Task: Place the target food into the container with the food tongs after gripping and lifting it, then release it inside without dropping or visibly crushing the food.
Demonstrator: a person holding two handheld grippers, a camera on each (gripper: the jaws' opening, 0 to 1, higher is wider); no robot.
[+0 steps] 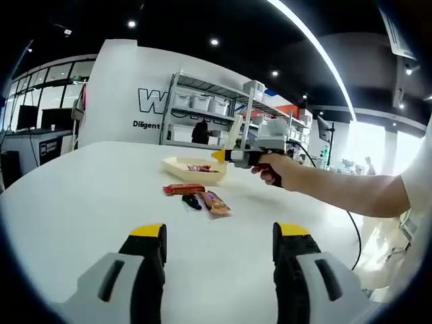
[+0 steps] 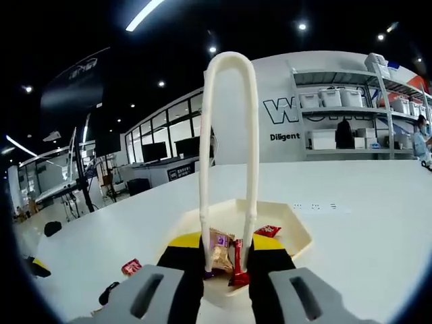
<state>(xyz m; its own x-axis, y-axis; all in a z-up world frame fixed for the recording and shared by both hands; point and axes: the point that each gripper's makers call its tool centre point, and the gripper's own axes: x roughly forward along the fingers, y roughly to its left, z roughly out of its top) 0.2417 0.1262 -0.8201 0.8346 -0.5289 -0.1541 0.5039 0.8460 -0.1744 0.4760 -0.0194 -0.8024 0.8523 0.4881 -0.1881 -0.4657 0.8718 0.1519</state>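
Your left gripper (image 1: pixel 218 244): jaws spread wide, nothing btwn them, hovering over bare white table (image 1: pixel 81 202), well short of the food.

Left gripper view, ahead of you: three small snack packets on the table near centre – a red packet (image 1: pixel 183 189), a dark one (image 1: pixel 192 201), an orange/tan one (image 1: pixel 216 202). The dark one sits btwn the other two, close together, can't tell if touching. Just behind them is the cream tray-type container (image 1: pixel 177 167), w/ a red wrapper (image 1: pixel 198 168) lying in it. Your right hand (image 1: pixel 278 166) comes in from the right, holding the right gripper w/ cream tongs (image 1: pixel 233 131) sticking up above the container's right end.

Right gripper view: your right gripper (image 2: pixel 226 260) is closed on the tongs (image 2: pixel 229 155); both arms pinched btwn the jaws. Tongs loop arches up away from the cam, tips down near the jaws. Tongs are squeezed nearly together and gripping a gold/brown packet (image 2: pixel 219 251); a red-purple packet (image 2: pixel 238 264) is right beside it at the tips, can't tell if that one's gripped too. Held packets are over the container (image 2: pixel 297 233), whose wall shows left and right of the jaws; can't tell if they touch its floor. Another red packet (image 2: pixel 268 231) lies inside the container, to the right. Lower left on the table, outside the container: a small red packet (image 2: pixel 131 266) and a dark item (image 2: pixel 108 293), apart from the tray.

Background: shelving w/ white bins (image 2: pixel 331 98), partial wall lettering.
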